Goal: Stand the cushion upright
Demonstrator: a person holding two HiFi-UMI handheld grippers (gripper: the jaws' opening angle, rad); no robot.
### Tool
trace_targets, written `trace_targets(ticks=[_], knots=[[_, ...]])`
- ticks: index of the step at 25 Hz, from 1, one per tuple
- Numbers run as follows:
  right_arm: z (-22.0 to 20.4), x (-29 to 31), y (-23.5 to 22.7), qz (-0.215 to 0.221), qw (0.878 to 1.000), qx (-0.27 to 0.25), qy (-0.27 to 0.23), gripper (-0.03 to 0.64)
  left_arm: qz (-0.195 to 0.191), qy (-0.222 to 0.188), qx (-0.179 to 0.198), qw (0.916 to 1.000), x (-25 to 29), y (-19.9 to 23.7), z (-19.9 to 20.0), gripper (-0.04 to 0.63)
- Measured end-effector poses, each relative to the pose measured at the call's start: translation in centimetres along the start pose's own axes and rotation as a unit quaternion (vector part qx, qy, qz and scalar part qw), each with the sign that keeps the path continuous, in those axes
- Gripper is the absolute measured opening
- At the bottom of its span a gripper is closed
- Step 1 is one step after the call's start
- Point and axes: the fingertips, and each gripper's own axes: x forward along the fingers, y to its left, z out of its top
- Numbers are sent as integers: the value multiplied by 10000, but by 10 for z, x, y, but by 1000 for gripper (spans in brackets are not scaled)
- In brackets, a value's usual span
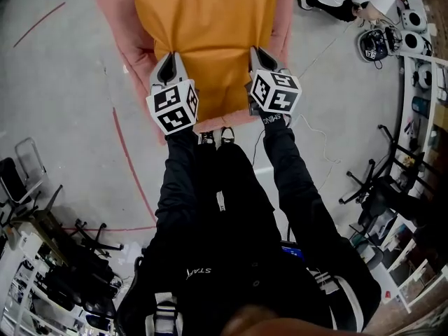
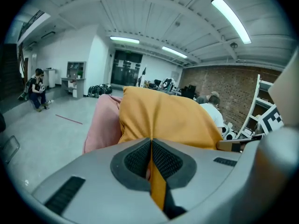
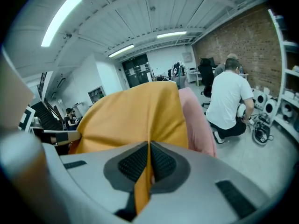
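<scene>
Black sleeves point(image 1: 178, 180) come first, then the left gripper point(image 1: 170, 60) and right gripper point(image 1: 260, 53), both clamped on the orange cushion point(image 1: 210, 33).
Orange cloth is squeezed between each pair of jaws, at the near-left corner and the near-right corner. The cushion is stretched away from both, its long side running near to far, laid over a pink cushion point(image 1: 115, 12) on the floor point(image 1: 63, 82). Neither gripper is nearer. To be stood up, the near edge probably has to be lifted and tipped toward the far side.
</scene>
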Motion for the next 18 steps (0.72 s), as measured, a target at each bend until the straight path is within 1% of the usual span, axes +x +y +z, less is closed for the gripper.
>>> trace_targets(ticks=[8,15,18], knots=[[57,38,11,34,9989,-264,-384,20,99,-468,-146,9987,31,15,46,8],[101,82,9,34,9955,-397,-856,20,36,-1004,14,9949,76,24,88,8],[100,107,6,28,9958,-457,-798,20,-50,-954,124,9953,99,31,88,8]])
